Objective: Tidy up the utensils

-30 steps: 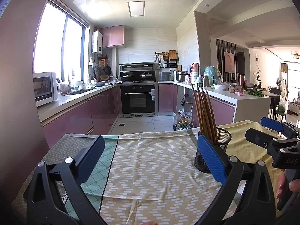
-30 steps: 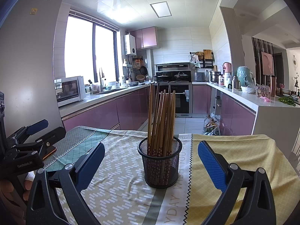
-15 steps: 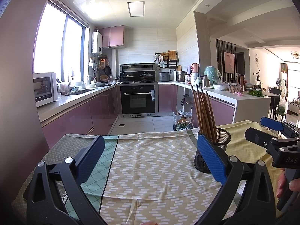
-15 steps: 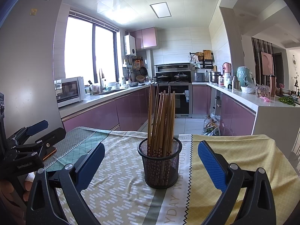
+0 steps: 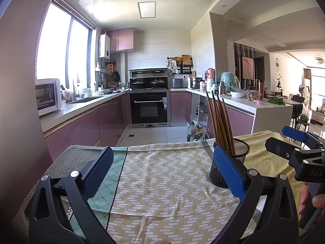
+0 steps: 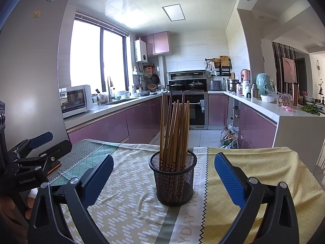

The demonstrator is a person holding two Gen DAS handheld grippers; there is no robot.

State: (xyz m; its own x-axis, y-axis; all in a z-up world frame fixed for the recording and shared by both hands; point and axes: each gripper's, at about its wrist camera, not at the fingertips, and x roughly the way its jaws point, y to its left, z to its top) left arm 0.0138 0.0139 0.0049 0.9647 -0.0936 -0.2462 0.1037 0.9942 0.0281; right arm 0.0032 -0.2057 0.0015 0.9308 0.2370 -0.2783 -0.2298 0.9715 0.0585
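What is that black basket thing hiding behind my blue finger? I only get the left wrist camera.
Observer: The right wrist view shows it whole: a round black wire-mesh cup, upright on the patterned tablecloth, full of brown wooden chopsticks.
Operator: Is the other grabber holding it?
Observer: No. The right gripper is open; the cup stands in line with the gap between its fingers, touching neither.
Operator: Is anything written on the cloth?
Observer: Yes, grey printed letters run just right of the cup; I can read "WISH YOU".
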